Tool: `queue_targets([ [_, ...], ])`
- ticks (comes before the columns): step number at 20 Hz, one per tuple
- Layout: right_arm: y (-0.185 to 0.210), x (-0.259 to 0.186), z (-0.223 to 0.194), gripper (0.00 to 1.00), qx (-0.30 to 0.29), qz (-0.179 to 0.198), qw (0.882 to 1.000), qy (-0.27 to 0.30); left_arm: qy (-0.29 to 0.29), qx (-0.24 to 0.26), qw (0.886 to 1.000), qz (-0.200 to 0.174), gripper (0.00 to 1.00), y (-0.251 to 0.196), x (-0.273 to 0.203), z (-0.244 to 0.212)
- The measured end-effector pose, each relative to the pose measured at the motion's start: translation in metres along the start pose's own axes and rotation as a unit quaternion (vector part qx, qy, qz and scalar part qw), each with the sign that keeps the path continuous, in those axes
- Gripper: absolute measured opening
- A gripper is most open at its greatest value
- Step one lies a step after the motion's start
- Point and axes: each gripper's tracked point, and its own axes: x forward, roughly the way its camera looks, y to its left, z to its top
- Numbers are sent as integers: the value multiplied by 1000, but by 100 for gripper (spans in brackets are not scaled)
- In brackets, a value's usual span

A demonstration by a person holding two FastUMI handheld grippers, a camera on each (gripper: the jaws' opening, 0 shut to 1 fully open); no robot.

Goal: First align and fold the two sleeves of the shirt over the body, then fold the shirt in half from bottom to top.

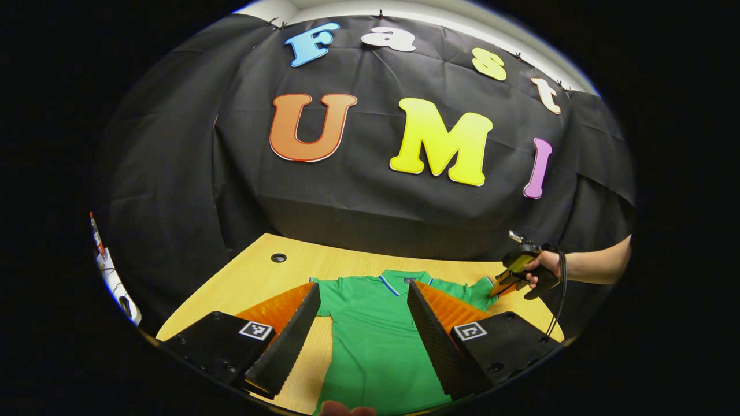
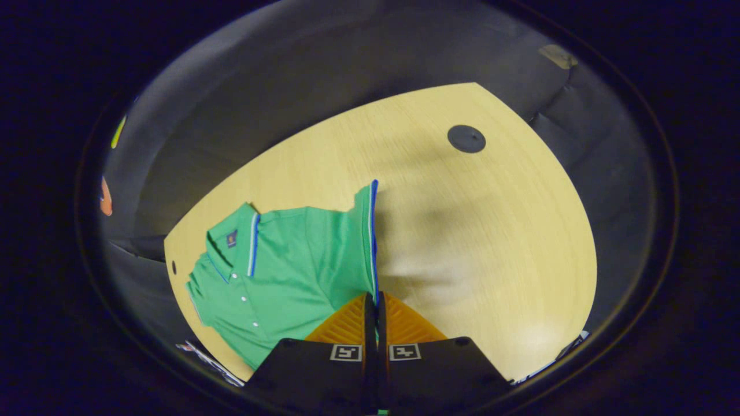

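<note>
- Left gripper view: left gripper (image 1: 363, 323), jaws apart, hovers over the soft green blue-trimmed polo shirt (image 1: 376, 335) lying flat mid-tabletop (image 1: 254, 277); light, limp cloth.
- Right gripper view: right gripper (image 2: 374, 309), jaws clamped on the blue-edged sleeve hem (image 2: 372, 242); a good hold.

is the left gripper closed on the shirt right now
No, in the left gripper view the left gripper stands wide open above the green shirt, its two fingers spread apart with cloth showing between them.

Light wood-grain desk (image 1: 254, 277), pale yellow top. Round black grommet cap (image 1: 278, 257) set into it near the far left corner. Black cloth (image 1: 191, 190) hangs as booth wall behind the far edge, creased.
</note>
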Motion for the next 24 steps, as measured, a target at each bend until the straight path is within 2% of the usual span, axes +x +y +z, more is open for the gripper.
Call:
queue_targets([
  [5,57,-11,-12,2,-74,-3,997,-23,-2,11,1000,-4,98,11,-8,2],
  [11,140,25,-51,2,-155,11,988,11,14,4,999,31,98,54,-27,-11],
  [15,166,49,-70,2,-175,7,984,33,26,-14,997,67,98,87,-42,-19],
  [17,174,54,-80,10,-166,15,985,44,28,-24,996,79,98,98,-47,-20],
  [19,179,50,-85,11,-162,25,985,47,28,-31,996,83,98,105,-47,-22],
  [20,178,46,-86,14,-166,26,985,44,29,-31,996,81,98,106,-44,-22],
  [21,176,41,-88,29,-170,25,984,40,30,-30,996,77,98,106,-42,-22],
  [22,175,33,-89,39,-171,31,984,34,28,-29,996,74,98,108,-39,-22],
  [24,176,13,-92,76,-159,61,985,15,38,-29,997,62,97,105,-33,-25],
])
